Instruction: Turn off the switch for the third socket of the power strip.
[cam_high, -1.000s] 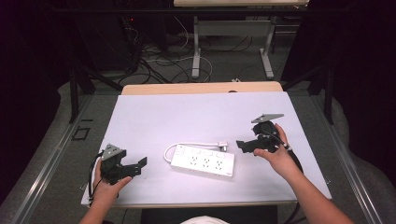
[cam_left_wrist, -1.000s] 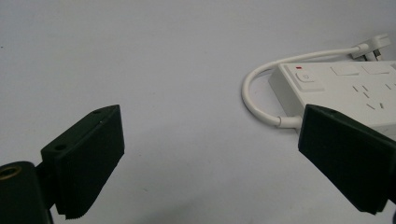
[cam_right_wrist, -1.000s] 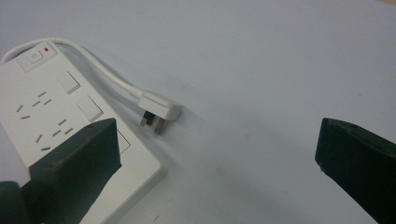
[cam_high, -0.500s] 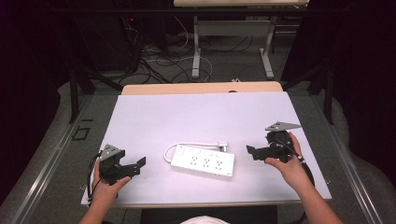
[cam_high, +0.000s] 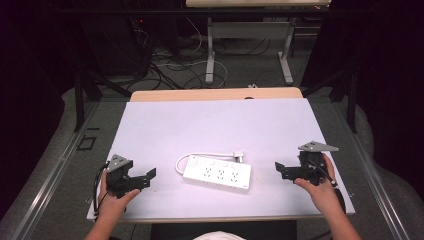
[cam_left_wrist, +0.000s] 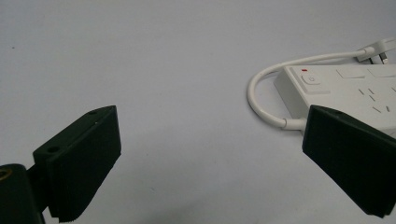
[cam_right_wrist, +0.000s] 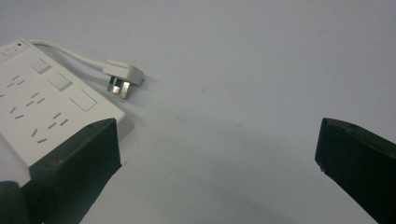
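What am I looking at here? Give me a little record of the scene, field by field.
Surface: white table
Main thing: white power strip, lying flat near the front middle
Its cable: short white cable looping from the strip's left end to the plug, which lies unplugged on the table
Left claw: open, holding nothing, left of the strip
Right claw: open, holding nothing, right of the strip
Contact: neither claw touches the strip

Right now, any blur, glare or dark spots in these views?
High view: table evenly lit, surroundings dark, whole frame soft. Left gripper view: power strip fairly sharp, near jaws slightly soft, no glare. Right gripper view: plug sharp with a soft shadow, jaws dark and blurred.
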